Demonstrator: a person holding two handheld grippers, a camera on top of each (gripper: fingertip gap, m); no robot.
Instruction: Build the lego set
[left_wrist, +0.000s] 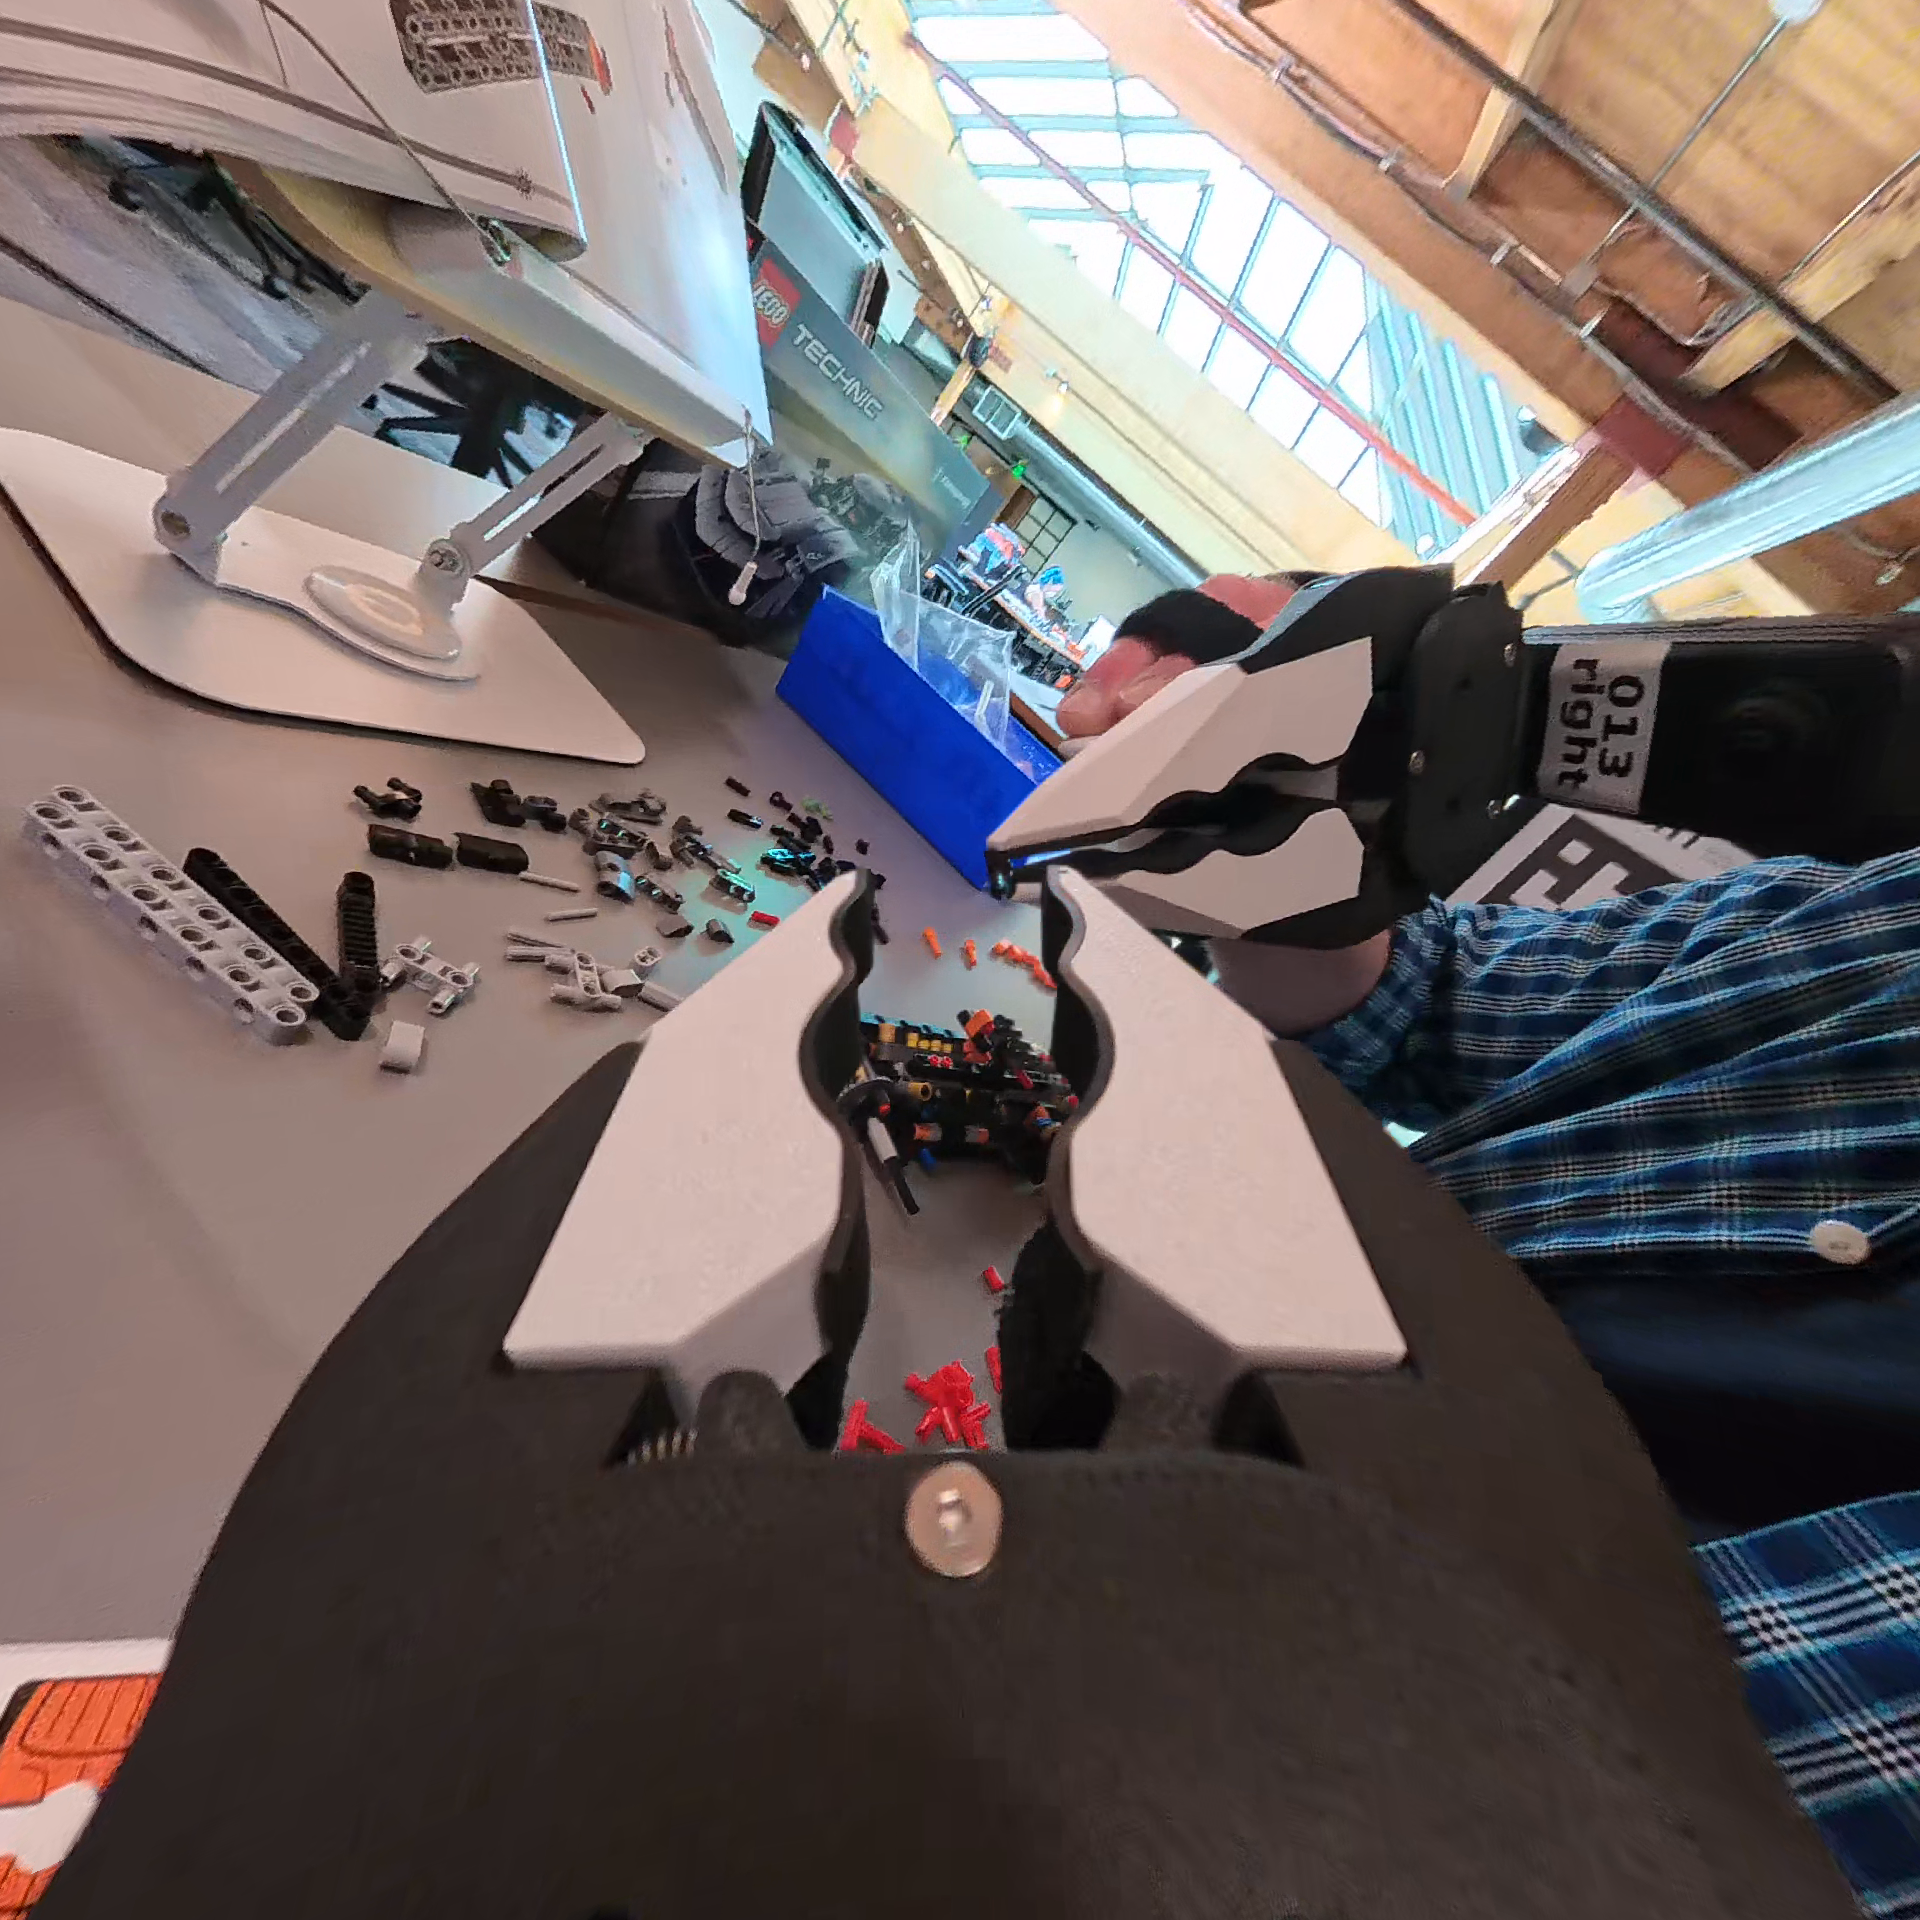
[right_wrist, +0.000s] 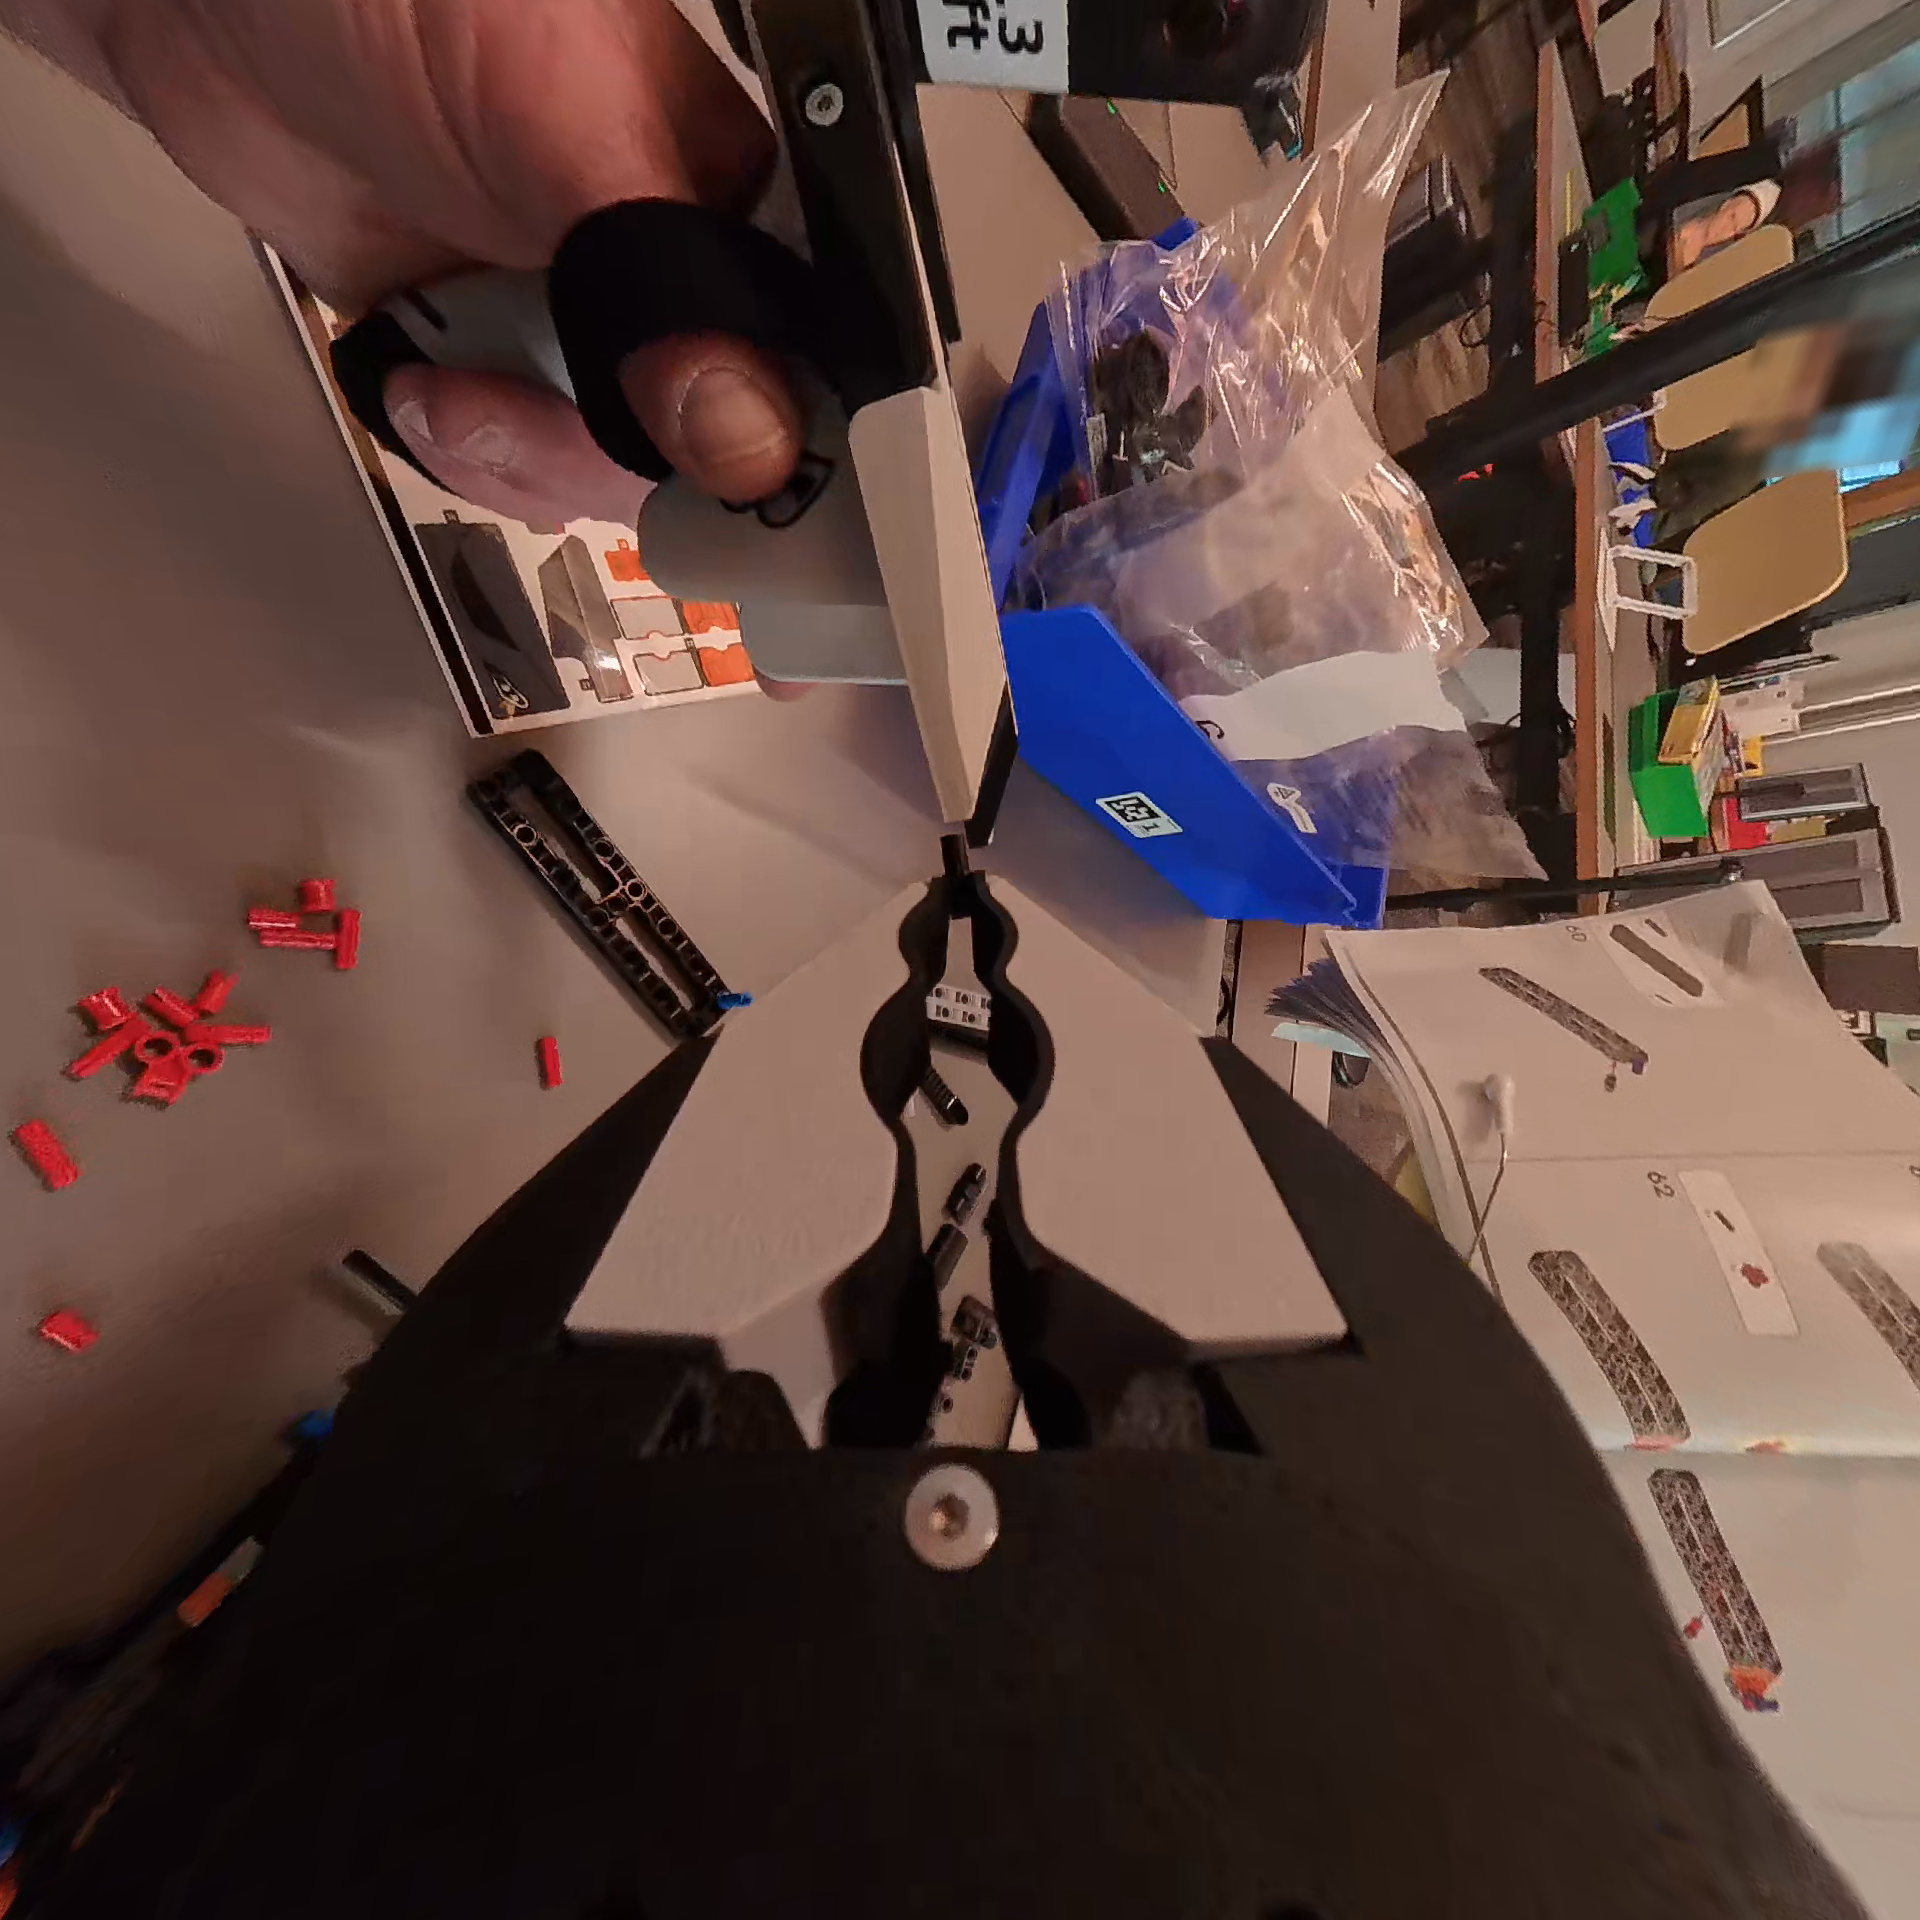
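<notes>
1. Between my two claws, right at their tips, sits the piece that matters: a small black pin (right_wrist: 953, 854). My right gripper (right_wrist: 961, 896) has its fingers drawn together on the pin's lower end, so about half of it stands proud of the tips.
2. Just ahead of those tips, my left gripper (left_wrist: 954, 902) comes in nose to nose. In its own view the fingers stand apart with a clear gap and nothing is caught between them.
3. I judge the pin to be hard plastic, almost weightless, stiff and smooth. It will not bend or crush, but it could twist or shoot out of a pinch that is off centre. The safest hold is square across its middle, with the tips meeting flat on both sides.
4. If the left is to take it, I would close on the exposed end only, leaving the right's hold undisturbed until the second grip is firm.
5. Off to the left of my left claw lie the bigger parts: a light grey beam (left_wrist: 166, 914) with rows of holes and a black beam (left_wrist: 272, 940) touching it. Both look rigid and light, best taken across their narrow width near the middle.
6. Below my right claw's left side, red connectors (right_wrist: 166, 1039) lie scattered on the table (left_wrist: 156, 1195); they are tiny and likely to skid.
7. Beyond both tips stands a blue bin (right_wrist: 1174, 790) holding clear bags (right_wrist: 1268, 499) of further parts.
</notes>
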